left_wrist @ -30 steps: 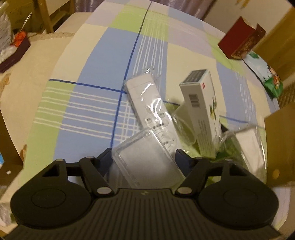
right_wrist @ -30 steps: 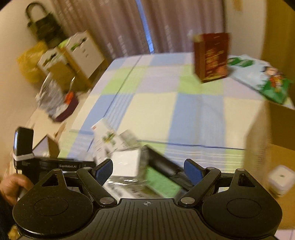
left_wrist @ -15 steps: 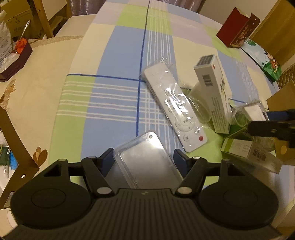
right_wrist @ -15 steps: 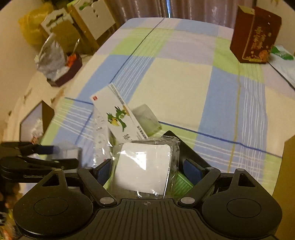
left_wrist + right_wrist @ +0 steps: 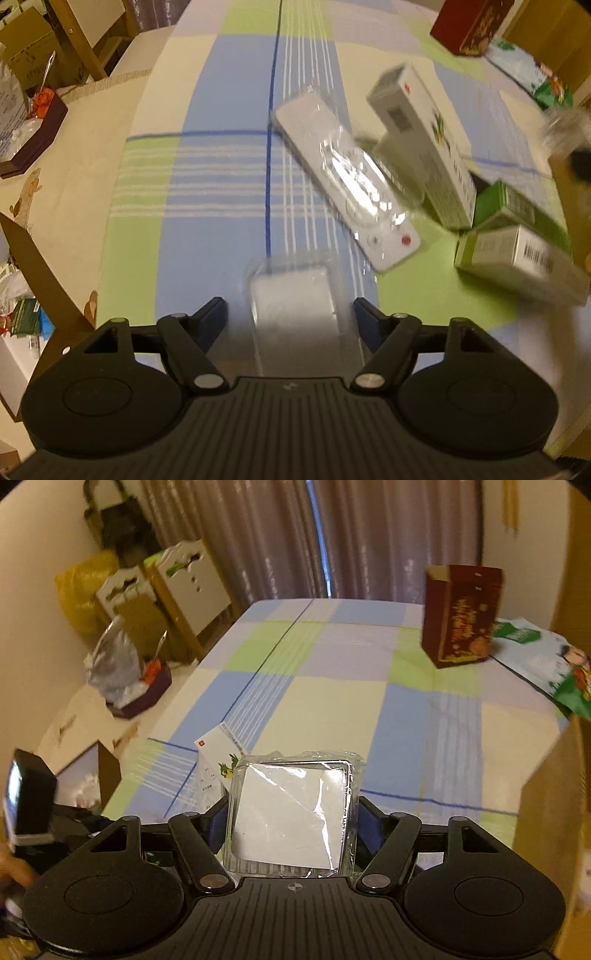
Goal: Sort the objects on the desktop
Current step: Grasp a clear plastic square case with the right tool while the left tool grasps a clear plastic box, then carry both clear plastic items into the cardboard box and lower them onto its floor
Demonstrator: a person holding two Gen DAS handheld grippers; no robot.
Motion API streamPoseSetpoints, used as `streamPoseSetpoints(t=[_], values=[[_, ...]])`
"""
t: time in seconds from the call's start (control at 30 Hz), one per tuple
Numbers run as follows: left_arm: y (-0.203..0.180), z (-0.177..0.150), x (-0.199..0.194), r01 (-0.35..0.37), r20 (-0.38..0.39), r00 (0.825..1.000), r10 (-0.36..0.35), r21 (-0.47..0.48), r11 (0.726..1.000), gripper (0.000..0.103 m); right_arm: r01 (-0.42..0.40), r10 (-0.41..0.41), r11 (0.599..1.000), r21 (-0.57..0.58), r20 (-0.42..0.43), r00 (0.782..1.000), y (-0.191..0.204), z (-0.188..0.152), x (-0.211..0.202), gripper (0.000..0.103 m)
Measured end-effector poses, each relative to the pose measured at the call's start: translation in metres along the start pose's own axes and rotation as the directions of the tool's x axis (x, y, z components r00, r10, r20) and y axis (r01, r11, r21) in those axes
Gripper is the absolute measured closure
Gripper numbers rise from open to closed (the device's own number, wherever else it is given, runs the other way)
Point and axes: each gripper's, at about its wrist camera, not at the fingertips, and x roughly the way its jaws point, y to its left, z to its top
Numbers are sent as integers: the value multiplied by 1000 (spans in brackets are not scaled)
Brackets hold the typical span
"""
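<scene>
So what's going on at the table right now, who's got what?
A person is sorting with two handheld grippers. The right gripper is clamped on a plastic-wrapped white square box, held above the checked tablecloth. The left gripper has a clear plastic case between its fingers, which appear apart. A wrapped remote and green-and-white boxes lie on the cloth.

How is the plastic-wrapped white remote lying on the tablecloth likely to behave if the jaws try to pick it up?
The remote looks rigid, so it should lift without bending. Its loose, glossy wrap may slide or crinkle under the grip. It lies flat and long, so a grasp near one end would probably let it tilt.
</scene>
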Motion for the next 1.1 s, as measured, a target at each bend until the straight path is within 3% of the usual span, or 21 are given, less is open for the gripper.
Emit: streamPoseSetpoints(t=[0.07, 0.27, 0.47, 0.8, 1.1], values=[[-5, -2, -1, -31, 18, 999, 31, 21, 999, 49, -1, 1, 1000, 23, 5, 1000, -4, -4, -11, 35], [-10, -4, -15, -48, 46, 998, 43, 99, 994, 50, 1, -4, 998, 63, 43, 999, -17, -13, -51, 35], [-20, -2, -58, -41, 120, 992, 25, 128, 991, 50, -20, 8, 993, 113, 104, 995, -39, -19, -90, 35], [-114, 13, -126, 64, 241, 960, -145, 313, 948, 50, -22, 5, 989, 147, 117, 993, -97, -34, -152, 35], [-225, 24, -144, 180, 234, 916, -325, 483, 857, 50, 98, -126, 968, 229, 111, 986, -179, -64, -215, 35]])
